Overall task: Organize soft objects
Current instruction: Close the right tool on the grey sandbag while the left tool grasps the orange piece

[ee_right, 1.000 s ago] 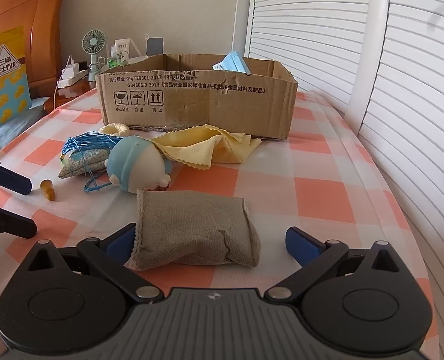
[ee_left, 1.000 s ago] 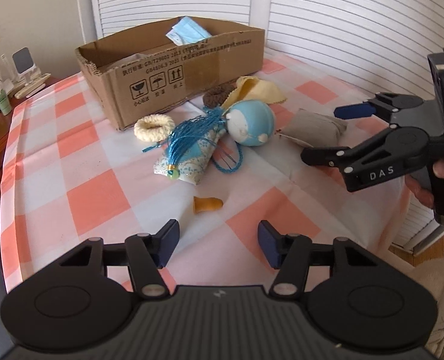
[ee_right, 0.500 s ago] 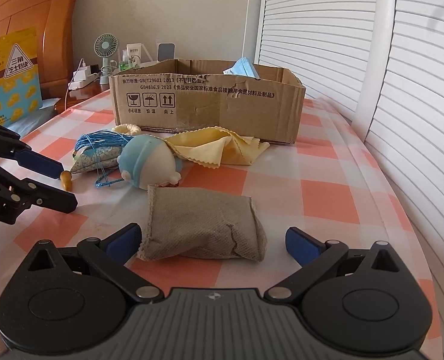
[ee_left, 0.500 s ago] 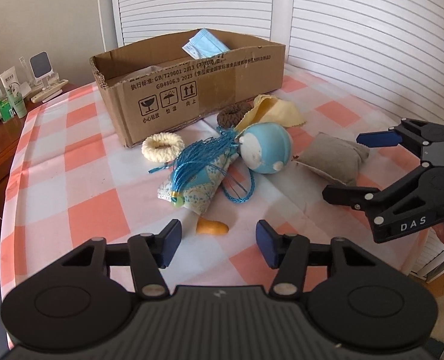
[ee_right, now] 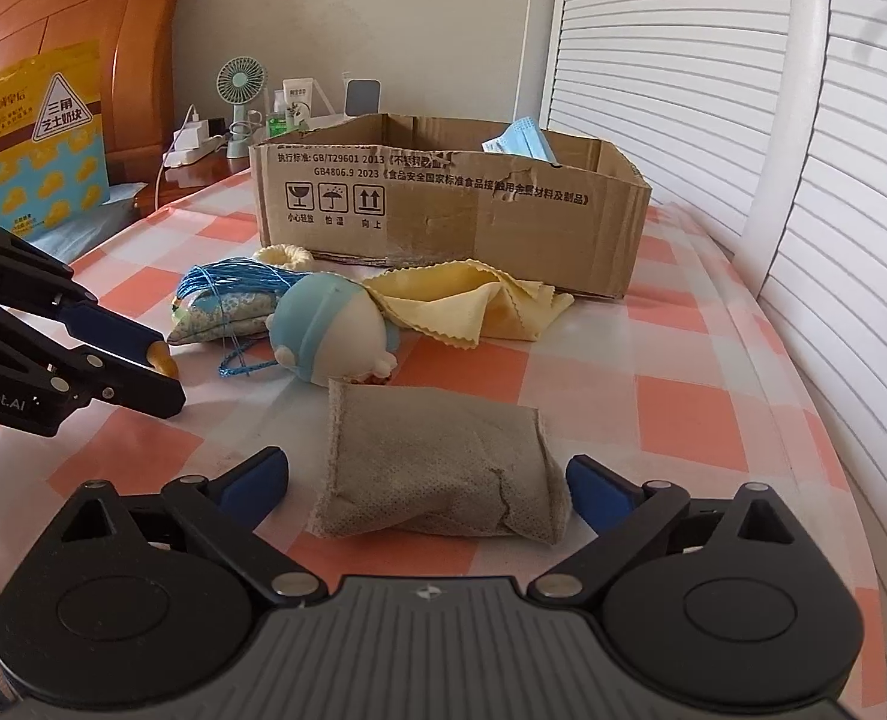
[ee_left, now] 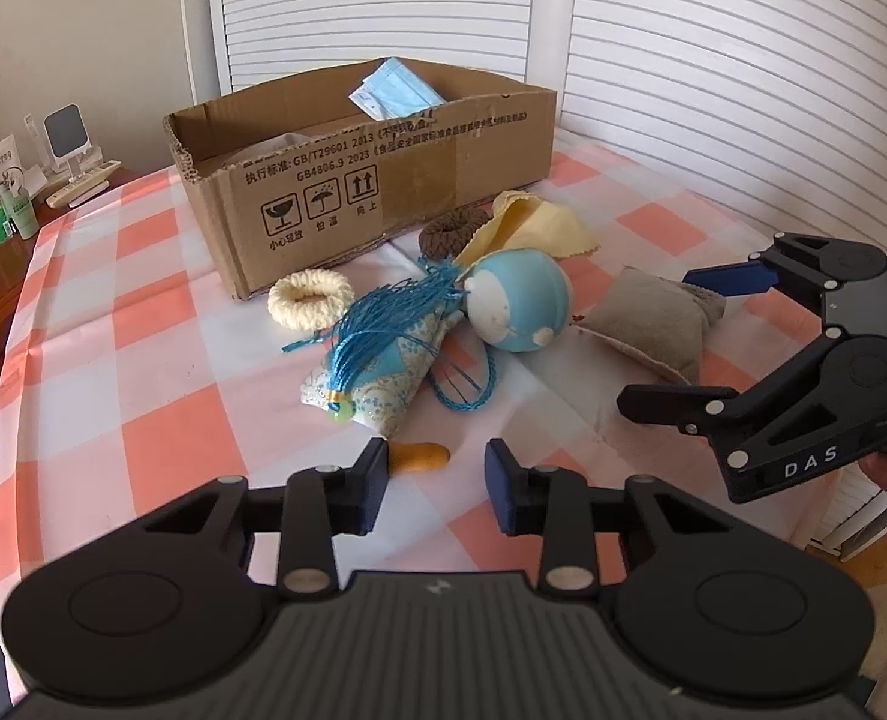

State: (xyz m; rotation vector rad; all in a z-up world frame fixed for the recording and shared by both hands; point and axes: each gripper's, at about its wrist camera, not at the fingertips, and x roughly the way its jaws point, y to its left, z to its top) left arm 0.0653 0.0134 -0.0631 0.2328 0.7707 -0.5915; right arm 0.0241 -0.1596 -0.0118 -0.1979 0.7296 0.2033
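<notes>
Home bedroom: wooden headboard (ee_right: 131,30), louvered wardrobe doors (ee_right: 713,90)

Layout of the table (ee_left: 143,324), left wrist view. A cardboard box (ee_left: 383,192) stands at the far side; a face mask (ee_left: 395,93) leans inside it against the far wall. Before the box, left to right: a knitted ring (ee_left: 310,298), a second knitted ring (ee_left: 446,232) just beside the box, and a folded cloth (ee_left: 539,225). Nearer lie a tasselled sachet (ee_left: 377,369) and, touching it on the right, a round doll head (ee_left: 518,300). Right of the head lies a fabric pouch (ee_right: 443,468). Nearest, before the sachet, lies a small finger-shaped piece (ee_left: 422,457).
</notes>
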